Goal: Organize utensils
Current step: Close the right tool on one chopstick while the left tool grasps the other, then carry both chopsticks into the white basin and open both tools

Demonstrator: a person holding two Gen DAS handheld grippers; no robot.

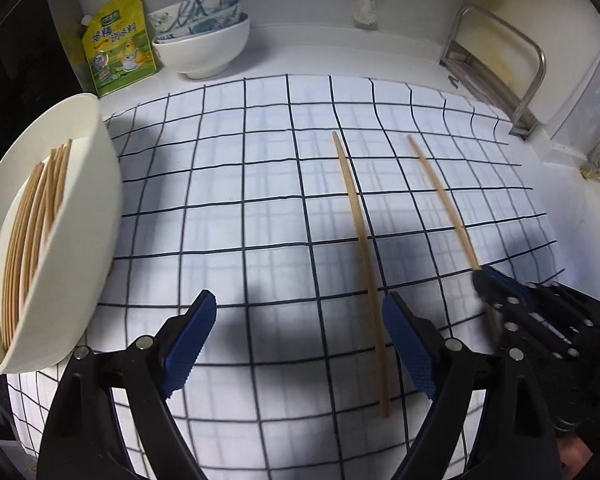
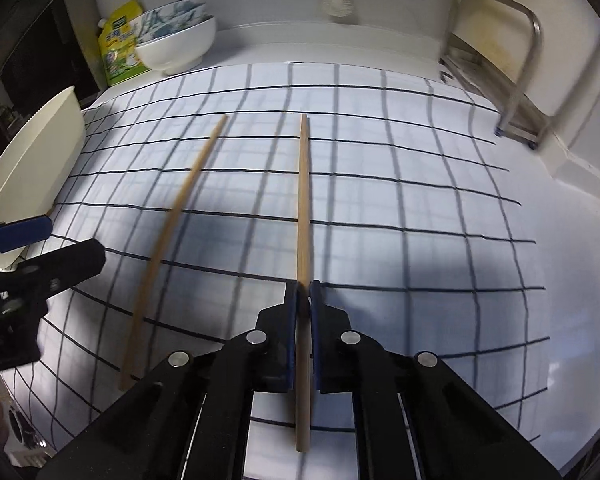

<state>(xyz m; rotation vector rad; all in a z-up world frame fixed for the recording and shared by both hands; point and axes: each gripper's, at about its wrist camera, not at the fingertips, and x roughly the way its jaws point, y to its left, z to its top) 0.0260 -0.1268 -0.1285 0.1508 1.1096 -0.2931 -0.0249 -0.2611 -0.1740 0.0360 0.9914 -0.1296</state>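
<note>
Right claw clamps one chopstick; one more lies loose on the cloth

Leftmost, the tilted cream oval plastic holder point(image 1: 60, 240) carries a bundle of bamboo chopsticks point(image 1: 32, 232); the left gripper point(image 1: 300, 344) hovers released beside the loose wooden chopstick point(image 1: 364, 264) on the grid-checked white cloth point(image 1: 240, 200); the right gripper point(image 2: 303, 332) is clenched on the other wooden chopstick point(image 2: 303, 200), which likely needs carrying leftward into the holder

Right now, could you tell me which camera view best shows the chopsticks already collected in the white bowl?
The left wrist view: the chopsticks lie bundled inside the white bowl, whose opening faces the camera. The right wrist view shows only the bowl's outer side, hiding its contents.
</note>
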